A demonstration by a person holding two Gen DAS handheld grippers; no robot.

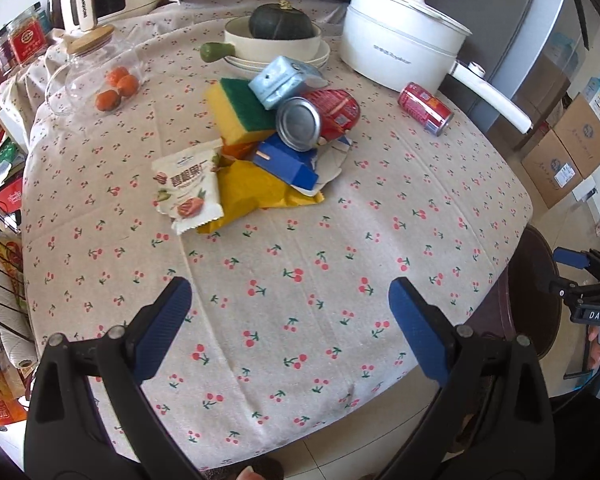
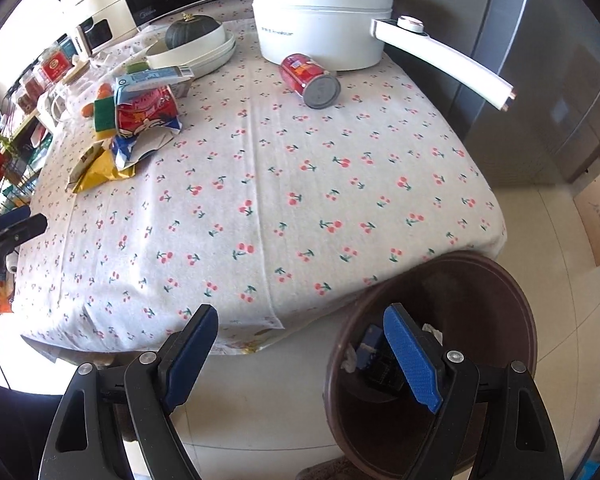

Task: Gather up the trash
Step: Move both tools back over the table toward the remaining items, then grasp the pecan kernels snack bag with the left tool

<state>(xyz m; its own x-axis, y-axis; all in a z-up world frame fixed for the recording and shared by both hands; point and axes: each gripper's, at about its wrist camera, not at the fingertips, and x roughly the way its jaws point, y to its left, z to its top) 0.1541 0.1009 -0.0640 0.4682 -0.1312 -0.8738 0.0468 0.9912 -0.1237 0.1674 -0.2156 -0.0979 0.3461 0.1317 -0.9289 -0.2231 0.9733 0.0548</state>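
Left gripper (image 1: 290,312): jaws spread wide, nothing held; blue ribbed pads are seen above the near part of the table (image 1: 440,208), no contact made.
Right gripper (image 2: 300,344): jaws spread wide, nothing held; positioned past the table's near edge, its right finger over the mouth of the bin (image 2: 500,280).
Bin: round, dark brown, smooth-walled, on the floor just beside the table; a dark blue carton and white scraps are seen inside.
Table covering: pale woven cloth printed with red cherries, creased in straight fold lines.
Trash pile (image 1: 260,140): heaped mid-table, left of centre; a dented red can with a silver end, a crumpled pale-blue pouch, a blue carton, a yellow sheet, a white snack packet and a yellow-green sponge are noted, touching one another.
Stray can (image 1: 425,109): red cylinder, lying on its side, apart from the pile, near the white pot (image 1: 400,40).
White pot: smooth, lidded, long handle projecting over the table edge.
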